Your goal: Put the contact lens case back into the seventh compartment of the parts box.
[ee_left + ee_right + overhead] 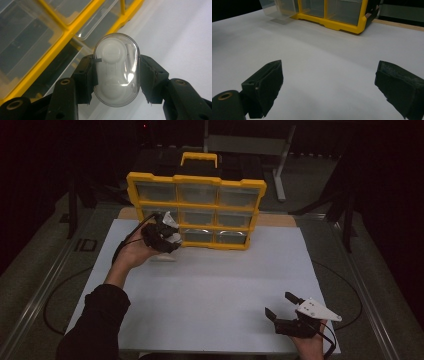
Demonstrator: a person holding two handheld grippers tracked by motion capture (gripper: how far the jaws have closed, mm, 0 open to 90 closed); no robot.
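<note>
A yellow organizer case (196,210) with clear drawers stands upright at the back of the white table. My left gripper (167,234) hovers at its lower left corner, shut on a clear oval capsule (116,69) with a white insert; both pads press its sides. A clear drawer (277,8) is pulled out of the case's bottom row, just below that gripper. My right gripper (284,304) rests near the table's front right edge, jaws wide open with nothing between them; its fingers (265,82) frame bare table.
The white tabletop (215,285) stretches between the case and the front edge. A grey metal frame (280,165) stands behind the case in the dark. Black cable loops lie on the floor at both sides.
</note>
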